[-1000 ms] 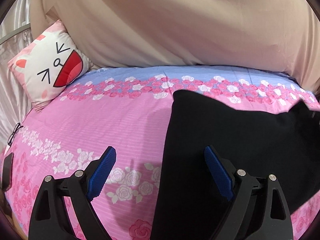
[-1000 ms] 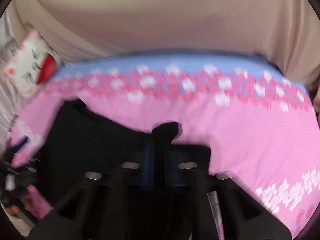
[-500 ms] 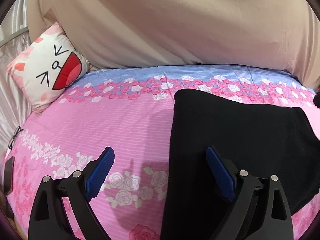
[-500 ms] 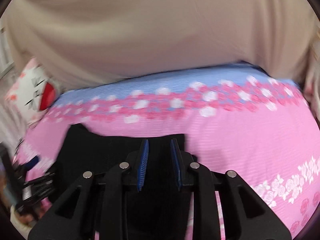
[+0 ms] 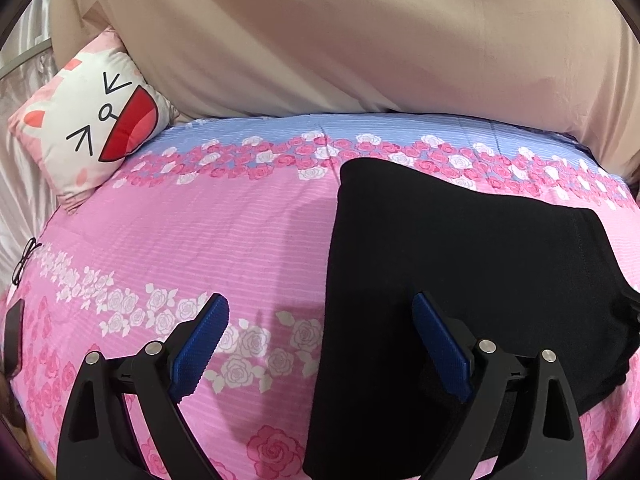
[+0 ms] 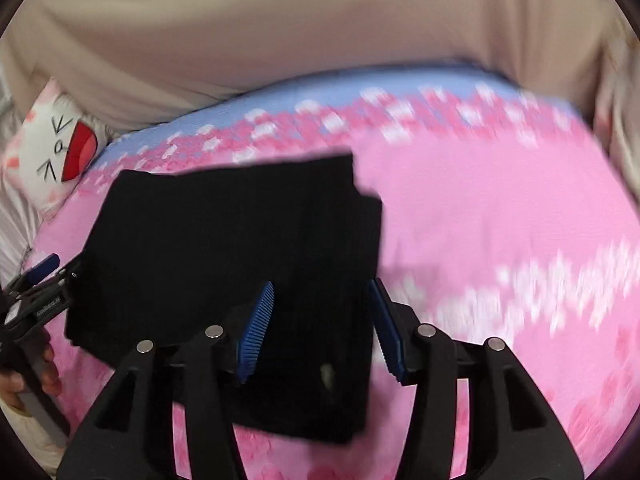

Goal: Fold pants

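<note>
At far left a cartoon-face pillow (image 5: 86,134) leans at the head of the pink rose-print bedspread (image 5: 224,240). The left gripper (image 5: 320,320) hovers with jaws spread wide, empty, over the left edge of the black pants (image 5: 460,272) — folded flat on the bedspread. The right gripper (image 6: 322,304) has just been opening — its pads straddle the pants' right edge without pressing.

Wide bare bedspread (image 5: 224,232) left of the folded black pants (image 5: 460,264), and more right of them in the right wrist view. Hemmed in behind by a beige cover (image 5: 360,40); cat pillow (image 5: 92,128) at far left corner, glasses (image 5: 24,260) near left edge.
</note>
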Motion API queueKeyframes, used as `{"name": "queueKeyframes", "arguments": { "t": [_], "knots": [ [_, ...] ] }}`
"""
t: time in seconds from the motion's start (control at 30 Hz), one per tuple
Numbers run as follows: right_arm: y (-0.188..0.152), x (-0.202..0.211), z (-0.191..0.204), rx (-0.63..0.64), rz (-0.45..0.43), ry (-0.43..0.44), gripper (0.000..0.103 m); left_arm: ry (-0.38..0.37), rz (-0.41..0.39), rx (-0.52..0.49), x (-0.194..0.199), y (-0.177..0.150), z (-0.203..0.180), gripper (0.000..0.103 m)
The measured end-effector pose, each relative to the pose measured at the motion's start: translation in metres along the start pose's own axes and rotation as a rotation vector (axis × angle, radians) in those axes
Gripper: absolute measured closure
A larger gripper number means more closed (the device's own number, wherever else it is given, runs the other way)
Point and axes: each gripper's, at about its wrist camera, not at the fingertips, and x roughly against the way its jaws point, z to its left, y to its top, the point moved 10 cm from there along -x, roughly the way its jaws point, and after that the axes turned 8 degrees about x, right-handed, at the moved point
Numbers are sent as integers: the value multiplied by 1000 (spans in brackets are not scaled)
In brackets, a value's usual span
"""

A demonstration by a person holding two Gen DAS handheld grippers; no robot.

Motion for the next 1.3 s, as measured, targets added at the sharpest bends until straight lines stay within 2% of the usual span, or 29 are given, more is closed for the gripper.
{"name": "queueKeyframes", "arguments": {
  "t": [0.13, 0.23, 0.33, 0.43, 0.6, 0.77, 0.9, 1.0, 1.07, 1.13, 1.3],
  "knots": [
    [-4, 18, 10, 33, -39, -13, 54, 8, -1, -4, 2, -1, -3, 12],
    [-22, -6, 9, 99, 48, -67, 55, 5, 6, -3, 4, -2, -6, 12],
    [-27, 1, 5, 38, 25, -31, 52, 12, -4, -15, 11, -2, -3, 12],
    [-26, 21, 2, 40, -11, -43, 52, 21, -7, -3, 16, -1, 9, 12],
    [-61, 34, -13, 72, 9, -115, 52, -37, 74, 75, 14, -18, 35, 12],
    [-84, 19, -10, 131, 60, -152, 51, -128, 158, 121, 22, -55, 41, 12],
    [-78, 5, -1, 163, 56, -163, 50, -145, 170, 63, 31, -74, 33, 12],
    [-68, -2, 3, 167, 47, -160, 51, -164, 222, -24, 30, -93, 19, 12],
    [-66, -6, 3, 155, 48, -149, 51, -139, 216, -66, 25, -99, 17, 12],
    [-64, -9, 2, 124, 43, -126, 51, -75, 189, -70, 16, -94, 22, 12],
    [-65, -11, 8, 117, 42, -112, 60, -90, 170, 3, 1, -69, 27, 8]
  ]
}}
